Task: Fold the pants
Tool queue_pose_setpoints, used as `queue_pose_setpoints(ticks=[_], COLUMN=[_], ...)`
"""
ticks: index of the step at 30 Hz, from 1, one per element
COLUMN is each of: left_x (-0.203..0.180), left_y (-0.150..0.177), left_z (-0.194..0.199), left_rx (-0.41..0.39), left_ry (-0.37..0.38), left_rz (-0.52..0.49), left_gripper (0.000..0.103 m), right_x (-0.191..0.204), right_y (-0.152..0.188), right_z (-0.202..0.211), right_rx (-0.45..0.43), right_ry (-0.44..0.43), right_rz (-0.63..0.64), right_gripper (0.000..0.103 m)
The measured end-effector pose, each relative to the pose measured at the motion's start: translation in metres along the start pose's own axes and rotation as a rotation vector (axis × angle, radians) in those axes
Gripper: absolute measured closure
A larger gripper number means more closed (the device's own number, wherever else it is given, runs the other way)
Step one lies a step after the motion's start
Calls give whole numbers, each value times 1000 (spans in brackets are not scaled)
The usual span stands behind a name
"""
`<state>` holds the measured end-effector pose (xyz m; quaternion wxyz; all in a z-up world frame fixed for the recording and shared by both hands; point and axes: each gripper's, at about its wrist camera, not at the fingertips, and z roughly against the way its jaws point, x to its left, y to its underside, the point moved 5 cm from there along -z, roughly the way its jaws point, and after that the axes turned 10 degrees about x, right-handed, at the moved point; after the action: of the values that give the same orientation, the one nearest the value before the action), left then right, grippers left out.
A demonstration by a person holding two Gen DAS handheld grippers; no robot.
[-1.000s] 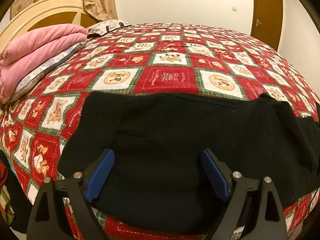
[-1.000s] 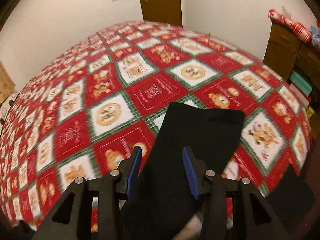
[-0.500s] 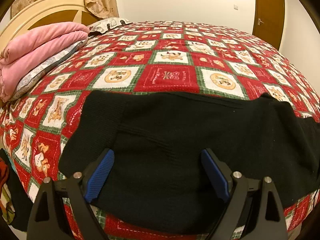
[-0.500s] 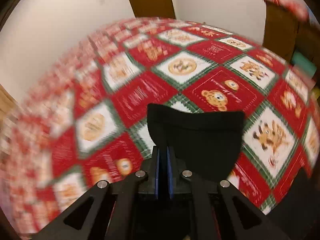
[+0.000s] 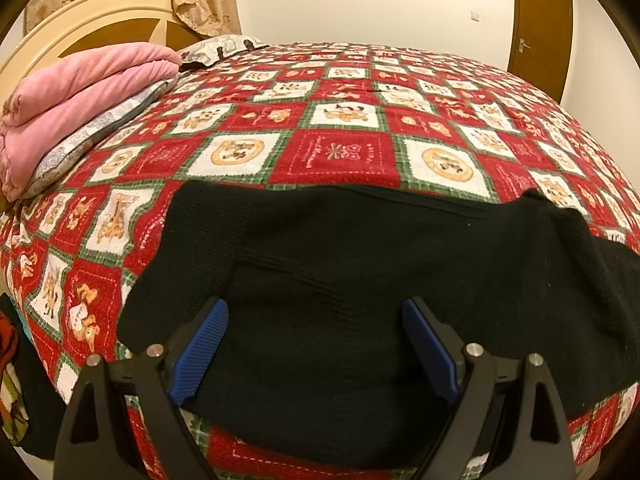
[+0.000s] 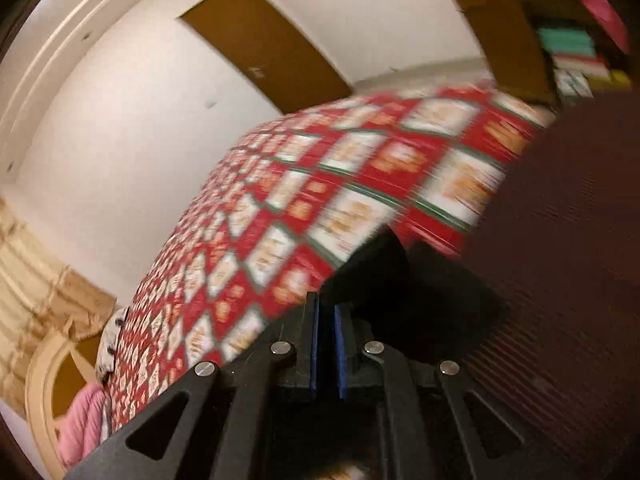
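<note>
**Grippers and black pants on patchwork bed**

Left gripper: jaws spread wide, grasping nothing, poised over black pants lying flat across near edge of red patchwork bedspread. Right gripper: blue pads clenched on dark pants fabric, cloth lifted at 3 o'clock, view blurred. Folded pink blanket at 10 o'clock, beside headboard. Brown door at 1 o'clock.
</note>
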<state>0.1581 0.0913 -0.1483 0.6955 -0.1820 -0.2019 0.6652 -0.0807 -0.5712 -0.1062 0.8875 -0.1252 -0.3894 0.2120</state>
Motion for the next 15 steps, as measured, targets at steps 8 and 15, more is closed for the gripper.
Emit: queue_pose_setpoints(ticks=[8,15], left_x=[0,-1], left_y=[-1,-3], left_z=[1,0], left_rx=[9,17], left_ry=[-6,-7], left_rz=[4,-1], left_gripper=[10,10], right_x=[-35,-42], right_y=[24,7], right_z=[-5,0], right_rx=[42,35], right_ry=[-28,-18], right_rz=[-87,-133], right_gripper=[95,69])
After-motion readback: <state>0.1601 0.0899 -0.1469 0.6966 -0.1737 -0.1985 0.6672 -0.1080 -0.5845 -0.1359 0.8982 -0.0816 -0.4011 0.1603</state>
